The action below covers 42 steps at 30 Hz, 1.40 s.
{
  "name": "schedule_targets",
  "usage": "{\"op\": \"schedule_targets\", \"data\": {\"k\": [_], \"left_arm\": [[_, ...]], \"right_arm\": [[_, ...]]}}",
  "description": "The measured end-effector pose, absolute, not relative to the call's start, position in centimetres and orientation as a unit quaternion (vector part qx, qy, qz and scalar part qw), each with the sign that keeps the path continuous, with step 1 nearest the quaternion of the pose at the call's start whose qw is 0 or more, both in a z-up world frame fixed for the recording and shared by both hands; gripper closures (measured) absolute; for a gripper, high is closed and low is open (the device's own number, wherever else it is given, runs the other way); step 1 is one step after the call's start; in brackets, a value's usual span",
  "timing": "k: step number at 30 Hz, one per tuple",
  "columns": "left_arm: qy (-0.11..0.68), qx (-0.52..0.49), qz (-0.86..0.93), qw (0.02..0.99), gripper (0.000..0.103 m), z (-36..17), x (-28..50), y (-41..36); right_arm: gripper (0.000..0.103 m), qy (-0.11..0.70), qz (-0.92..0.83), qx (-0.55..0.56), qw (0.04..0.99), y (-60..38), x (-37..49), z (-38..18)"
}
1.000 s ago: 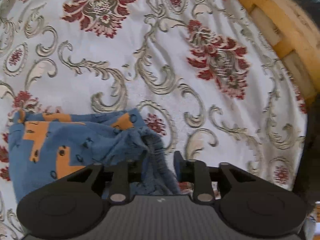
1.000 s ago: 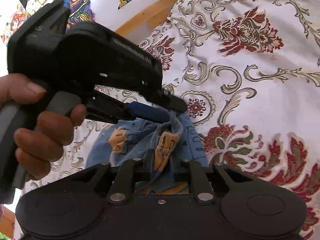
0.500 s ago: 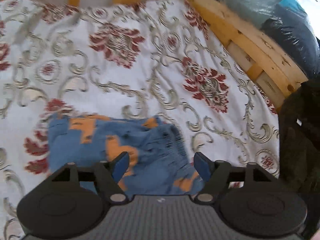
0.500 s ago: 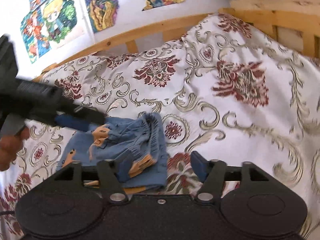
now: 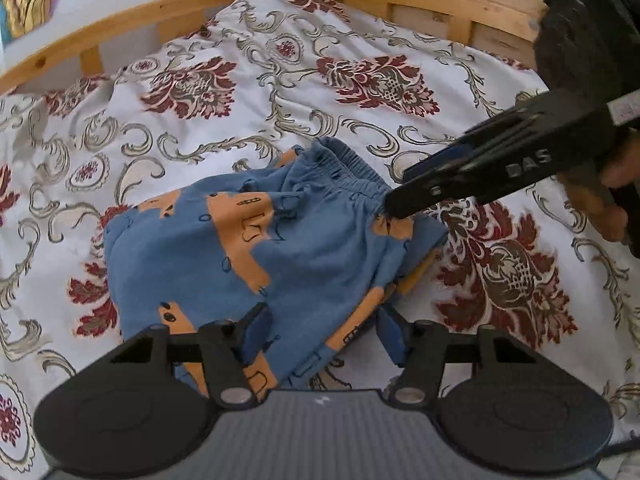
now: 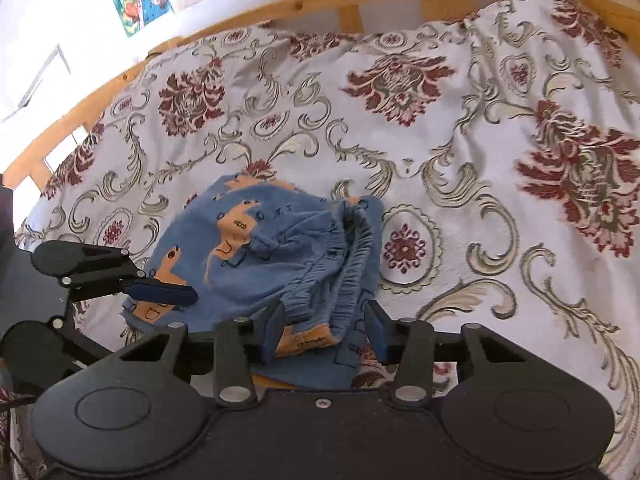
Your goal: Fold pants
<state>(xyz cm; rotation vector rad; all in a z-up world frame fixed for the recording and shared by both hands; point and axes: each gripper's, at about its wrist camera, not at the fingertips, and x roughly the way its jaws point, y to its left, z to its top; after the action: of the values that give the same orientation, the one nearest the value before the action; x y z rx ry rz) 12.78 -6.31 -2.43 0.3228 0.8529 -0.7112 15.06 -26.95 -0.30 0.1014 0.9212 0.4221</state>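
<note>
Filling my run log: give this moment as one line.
pants: folded bundle on bedspread | left gripper: closing over near edge | right gripper: closing at waistband

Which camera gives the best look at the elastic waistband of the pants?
The right wrist view: the gathered waistband runs unobstructed toward the camera along the pants. In the left wrist view the waistband sits at the far edge, partly covered by the right gripper.
</note>
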Motion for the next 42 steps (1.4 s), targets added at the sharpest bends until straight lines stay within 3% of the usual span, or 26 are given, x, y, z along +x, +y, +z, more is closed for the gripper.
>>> {"op": "schedule_targets", "data": {"k": [2,3,4,7,9,11,17,23,31,33,35,42], "left_arm": [[0.406,0.142,-0.340,0.836,0.047,-2.5,12.7,-6.3],[0.408,0.139,-0.341,0.835,0.047,-2.5,12.6,-6.3],[0.409,0.137,-0.344,0.834,0.047,-2.5,12.5,-6.3],[0.410,0.132,-0.352,0.831,0.047,-2.2,12.4,-6.0],[0.404,0.124,-0.351,0.835,0.047,-1.9,12.4,-5.8],[0.400,0.110,-0.351,0.839,0.045,-1.6,12.5,-5.4],[0.411,0.118,-0.342,0.837,0.043,-2.5,12.7,-5.8],[0.409,0.124,-0.342,0.836,0.043,-2.8,12.4,-6.0],[0.420,0.116,-0.347,0.830,0.040,-2.8,12.3,-5.7],[0.422,0.110,-0.355,0.827,0.037,-2.3,12.1,-5.2],[0.418,0.093,-0.360,0.829,0.033,-1.6,11.9,-4.5],[0.419,0.036,-0.338,0.842,0.031,-1.7,13.3,-3.5]], "right_arm": [[0.078,0.443,0.202,0.047,0.872,-26.7,15.1,-0.6],[0.096,0.442,0.201,0.041,0.873,-26.7,14.9,-0.6],[0.098,0.442,0.203,0.036,0.873,-26.8,14.7,-0.5],[0.097,0.436,0.205,0.022,0.876,-27.2,13.9,-0.1],[0.078,0.428,0.204,0.031,0.880,-27.6,13.8,0.4],[0.070,0.422,0.209,0.040,0.882,-27.4,14.3,1.0],[0.077,0.467,0.203,0.014,0.861,-24.9,16.6,-0.4],[0.097,0.451,0.199,0.024,0.870,-25.2,15.1,0.4],[0.095,0.470,0.193,0.029,0.861,-25.9,13.9,-0.7],[0.085,0.465,0.194,0.016,0.864,-25.8,13.8,-0.1],[0.080,0.457,0.189,0.005,0.869,-25.9,14.0,0.7],[0.081,0.420,0.216,0.044,0.880,-24.6,17.7,2.1]]}}
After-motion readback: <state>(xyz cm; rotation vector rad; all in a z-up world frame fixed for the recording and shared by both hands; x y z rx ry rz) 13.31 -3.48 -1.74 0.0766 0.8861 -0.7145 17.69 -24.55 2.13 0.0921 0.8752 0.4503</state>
